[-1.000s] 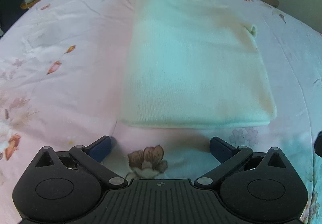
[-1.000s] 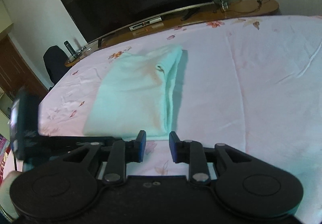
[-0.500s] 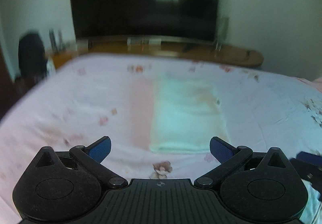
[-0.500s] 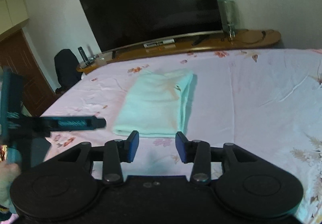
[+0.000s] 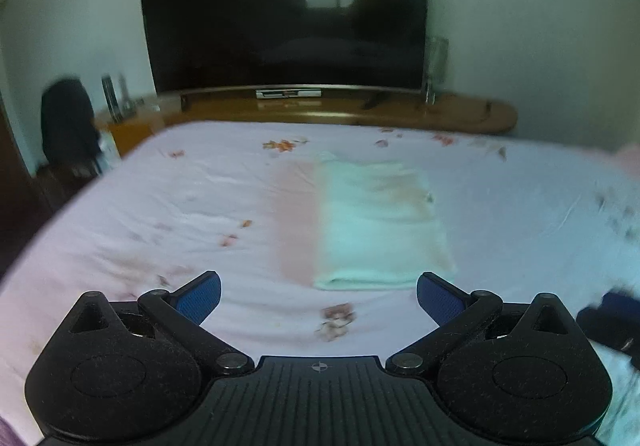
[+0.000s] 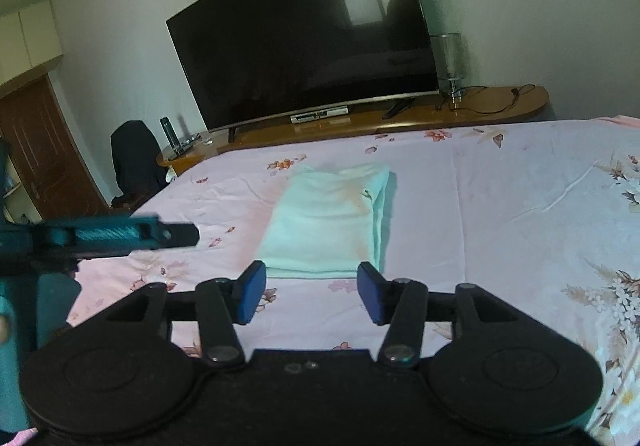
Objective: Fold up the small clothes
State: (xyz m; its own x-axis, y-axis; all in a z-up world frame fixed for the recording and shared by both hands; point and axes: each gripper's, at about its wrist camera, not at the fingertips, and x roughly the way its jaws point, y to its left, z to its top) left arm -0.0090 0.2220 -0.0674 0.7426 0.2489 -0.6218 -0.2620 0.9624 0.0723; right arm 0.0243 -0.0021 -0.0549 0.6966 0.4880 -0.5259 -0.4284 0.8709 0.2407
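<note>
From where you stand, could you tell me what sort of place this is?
Most likely a home bedroom: a wide bed with a pink floral sheet, a large television on a long wooden console against the wall, and a folded pale garment lying on the sheet.

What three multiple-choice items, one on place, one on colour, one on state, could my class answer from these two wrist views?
1. Where does the folded garment lie?
A. On the wooden shelf
B. On the floral bed sheet
C. On the dark chair

2. What colour is the garment?
A. Pale mint
B. Dark red
C. Black

3. What state is the right claw in?
A. Shut on the garment
B. Open, holding nothing
C. Shut on the sheet

Answers: 1 B, the garment rests flat on the sheet in front of the television. 2 A, it shows pale mint in both views. 3 B, its blue pads stand apart with bare sheet between them; the left claw is open too.
</note>
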